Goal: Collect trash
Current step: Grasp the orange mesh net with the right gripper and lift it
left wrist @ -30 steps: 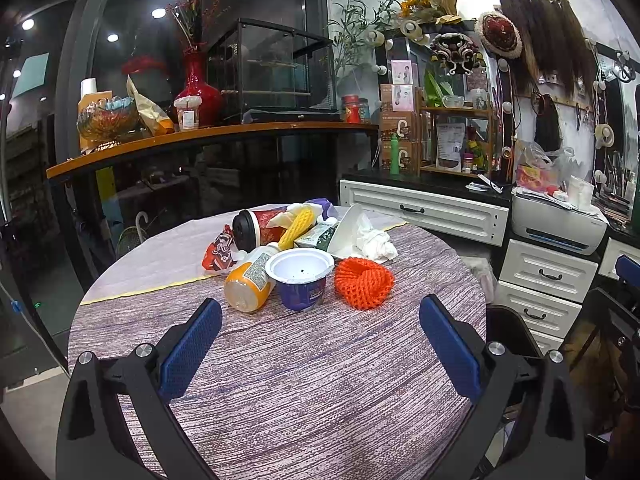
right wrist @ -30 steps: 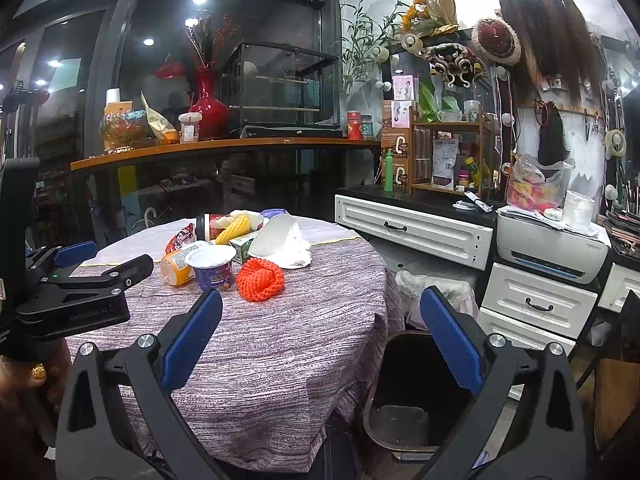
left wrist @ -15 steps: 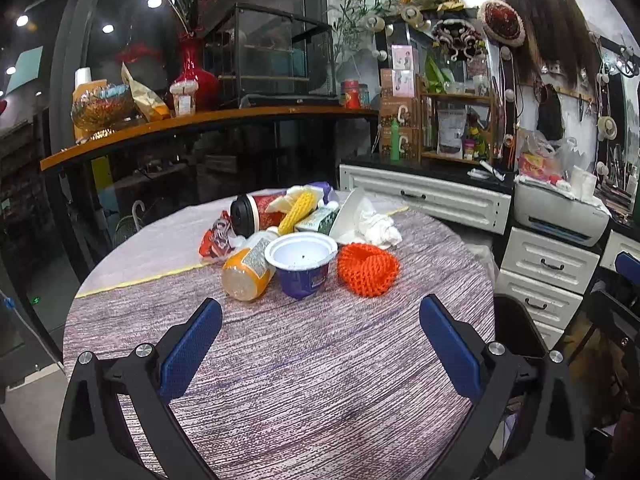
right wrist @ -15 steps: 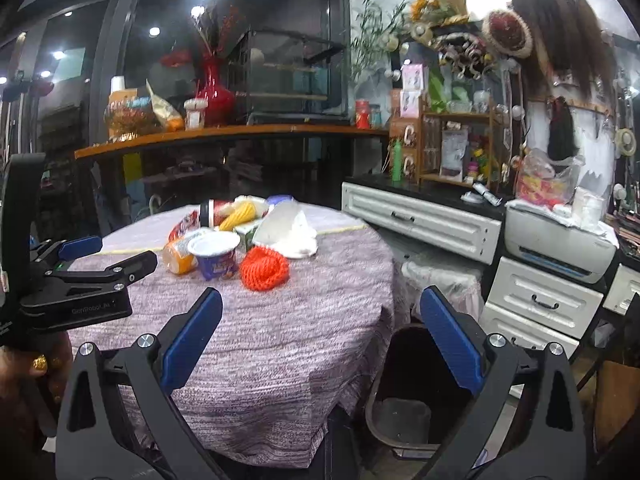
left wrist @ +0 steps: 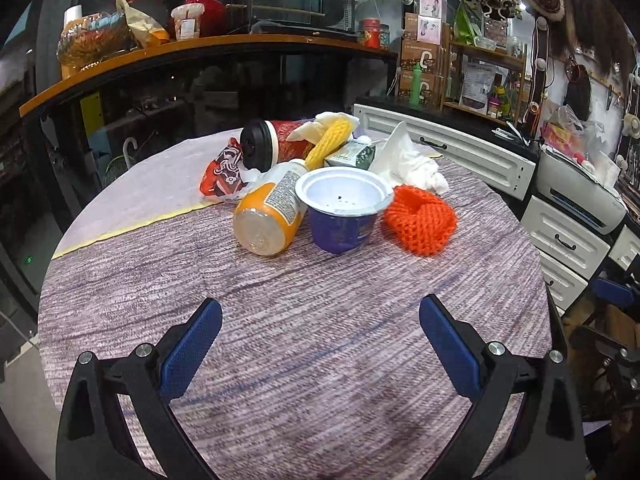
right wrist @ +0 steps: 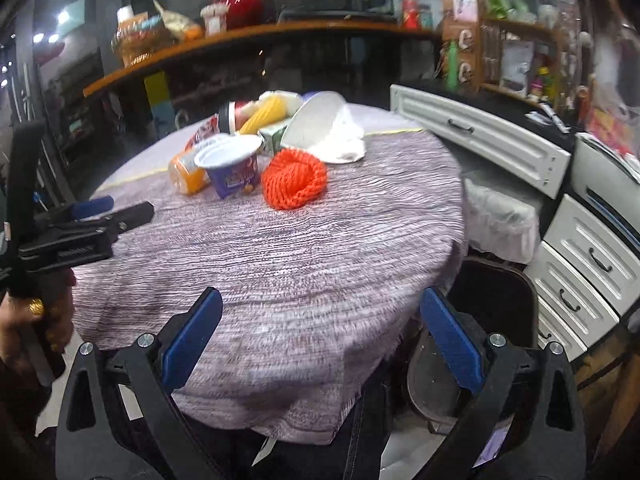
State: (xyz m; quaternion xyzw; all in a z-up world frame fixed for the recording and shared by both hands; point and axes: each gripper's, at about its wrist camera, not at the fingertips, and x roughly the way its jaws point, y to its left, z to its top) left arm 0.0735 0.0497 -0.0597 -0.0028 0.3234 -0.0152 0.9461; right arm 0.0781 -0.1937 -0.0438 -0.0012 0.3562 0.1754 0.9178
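Observation:
A pile of trash sits on the far half of the round table (left wrist: 304,320): a blue cup with a white rim (left wrist: 342,212), an orange bottle on its side (left wrist: 270,216), an orange foam net (left wrist: 420,218), a red cup with a black lid (left wrist: 266,148), a yellow foam net (left wrist: 330,142), crumpled white tissue (left wrist: 416,166) and a red wrapper (left wrist: 222,172). My left gripper (left wrist: 320,344) is open and empty, short of the blue cup. My right gripper (right wrist: 320,332) is open and empty over the table's near right edge. The orange net (right wrist: 294,178) and blue cup (right wrist: 232,166) lie ahead of it.
A dark trash bin (right wrist: 484,320) stands on the floor right of the table. White drawers (right wrist: 576,272) and a printer (left wrist: 580,196) line the right side. A wooden counter (left wrist: 200,46) with a red vase stands behind the table. The left gripper (right wrist: 80,228) shows at the left.
Both grippers have moved forward and tilted down toward the table. The trash pile looks closer in both views. Nothing has been picked up.

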